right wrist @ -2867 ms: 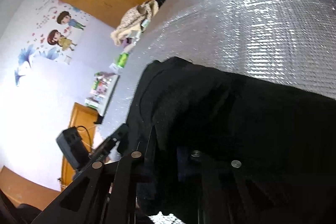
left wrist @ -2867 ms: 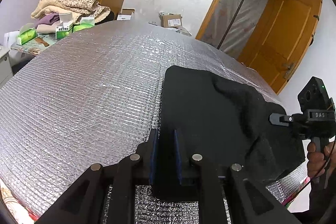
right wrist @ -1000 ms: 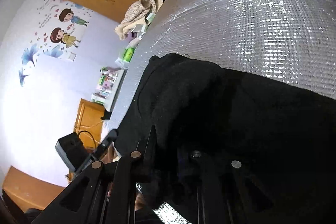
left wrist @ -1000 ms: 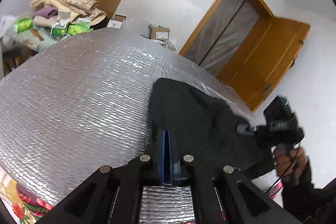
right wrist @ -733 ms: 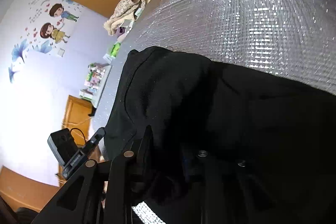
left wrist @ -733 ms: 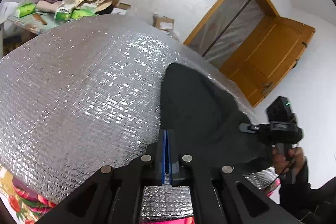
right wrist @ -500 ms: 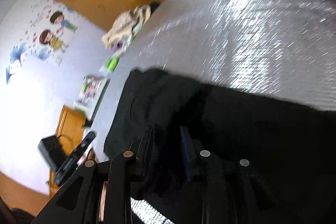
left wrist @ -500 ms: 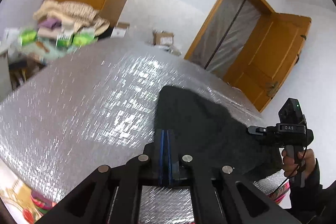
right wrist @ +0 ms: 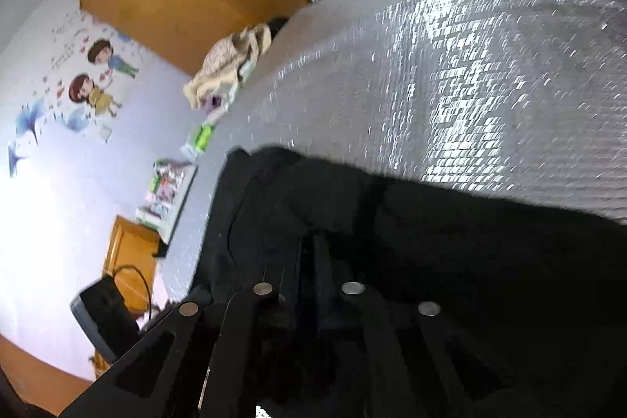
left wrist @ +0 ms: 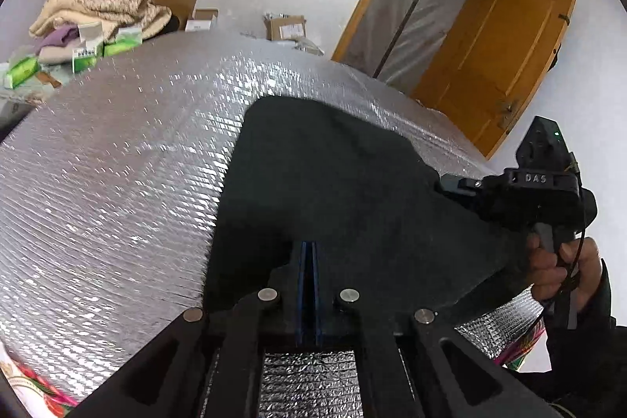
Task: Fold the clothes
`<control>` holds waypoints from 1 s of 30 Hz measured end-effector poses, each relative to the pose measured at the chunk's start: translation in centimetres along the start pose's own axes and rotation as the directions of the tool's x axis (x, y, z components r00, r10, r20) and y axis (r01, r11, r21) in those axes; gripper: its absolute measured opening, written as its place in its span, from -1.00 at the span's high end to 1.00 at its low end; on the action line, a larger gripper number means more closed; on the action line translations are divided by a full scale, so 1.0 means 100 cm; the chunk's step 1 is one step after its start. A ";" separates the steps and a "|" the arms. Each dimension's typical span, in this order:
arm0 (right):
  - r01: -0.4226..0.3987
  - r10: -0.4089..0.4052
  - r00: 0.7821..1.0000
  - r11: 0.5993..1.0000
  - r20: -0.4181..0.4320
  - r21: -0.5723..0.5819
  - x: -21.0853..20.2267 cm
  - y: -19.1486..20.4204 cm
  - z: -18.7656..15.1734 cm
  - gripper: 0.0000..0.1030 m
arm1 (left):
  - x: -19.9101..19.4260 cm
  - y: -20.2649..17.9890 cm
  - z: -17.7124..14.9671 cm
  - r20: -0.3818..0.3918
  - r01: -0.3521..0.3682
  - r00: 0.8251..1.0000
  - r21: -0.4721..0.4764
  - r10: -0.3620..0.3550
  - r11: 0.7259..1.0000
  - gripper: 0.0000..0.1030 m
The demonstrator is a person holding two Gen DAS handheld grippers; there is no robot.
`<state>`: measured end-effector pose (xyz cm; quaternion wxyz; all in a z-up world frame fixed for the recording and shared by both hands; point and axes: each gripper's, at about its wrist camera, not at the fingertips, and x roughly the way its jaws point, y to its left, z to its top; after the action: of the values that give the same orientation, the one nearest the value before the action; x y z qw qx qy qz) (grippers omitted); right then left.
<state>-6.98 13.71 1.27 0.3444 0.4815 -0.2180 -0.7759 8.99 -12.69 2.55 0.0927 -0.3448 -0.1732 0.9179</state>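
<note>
Cloth [left wrist: 333, 183], black and soft, lies on the silver quilted cover [left wrist: 117, 163], toward its near right part, with its near hem raised between two grippers. The far edge rests flat on the cover, and the near portion slopes up toward the cameras.

The left gripper [left wrist: 308, 253] has its blue pads pressed together on the hem, with cloth bunched around the tips. The right gripper [right wrist: 309, 249] is buried in dark folds; its fingers look nearly together and pinching cloth, though black on black makes the exact bite hard to read. In the left wrist view the right gripper [left wrist: 450, 183] meets the cloth's right corner, with a hand [left wrist: 564, 261] on its grip.

My reading of the risks:

- Both holds seem to be on a thin edge. A pull apart or a quick lift could draw the hem out of one pinch, and that side would drop and crumple.
- The right gripper may be holding several layers or only one; I cannot tell. If only one, the layers could slide apart and the fold would come out skewed.
- The cover looks slick, so the resting part could slide rather than stay as an anchor, shifting the crease.
- The cloth sits near the cover's front right edge [left wrist: 501, 324], so slack let go there could slip over the side.
</note>
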 end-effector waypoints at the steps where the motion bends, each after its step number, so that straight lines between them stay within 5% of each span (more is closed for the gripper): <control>1: -0.014 0.014 1.000 1.000 0.017 0.008 -0.005 0.001 0.002 0.80 | -0.003 -0.002 0.002 0.011 0.005 1.000 0.005 -0.005 1.000 0.97; 7: -0.055 0.056 0.998 0.998 0.042 -0.009 -0.015 0.010 0.007 0.80 | -0.002 -0.036 0.010 0.029 0.133 0.990 0.063 -0.135 0.989 0.97; 12: -0.078 0.078 0.997 0.996 0.010 -0.037 -0.014 0.012 -0.008 0.80 | 0.020 -0.055 -0.002 -0.060 0.213 0.976 0.094 -0.208 0.973 0.97; 14: -0.072 0.072 0.997 0.996 0.001 -0.056 -0.014 0.010 -0.016 0.80 | 0.035 -0.059 -0.012 -0.125 0.202 0.974 0.100 -0.189 0.974 0.96; 17: -0.016 0.015 1.000 0.999 -0.025 -0.049 -0.013 -0.001 -0.022 0.78 | 0.031 -0.061 -0.013 -0.115 0.206 0.974 0.104 -0.194 0.973 0.96; 21: -0.025 0.028 0.999 0.997 0.039 -0.068 -0.027 0.006 -0.015 0.78 | 0.016 -0.057 0.004 -0.042 0.188 0.982 0.109 -0.185 0.976 0.96; 26: -0.010 0.016 0.999 0.994 0.046 -0.108 -0.012 0.025 -0.003 0.78 | 0.025 -0.053 0.039 0.017 0.080 0.997 0.086 -0.081 0.993 0.96; 30: -0.025 0.028 0.999 0.992 0.025 -0.120 0.005 0.038 0.004 0.78 | 0.057 -0.043 0.042 -0.069 0.017 0.998 0.053 -0.013 0.998 0.96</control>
<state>-6.23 10.82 3.65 0.3800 0.4466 -0.1823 -0.7892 2.18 -8.11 3.69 0.1148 -0.3721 -0.1479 0.9091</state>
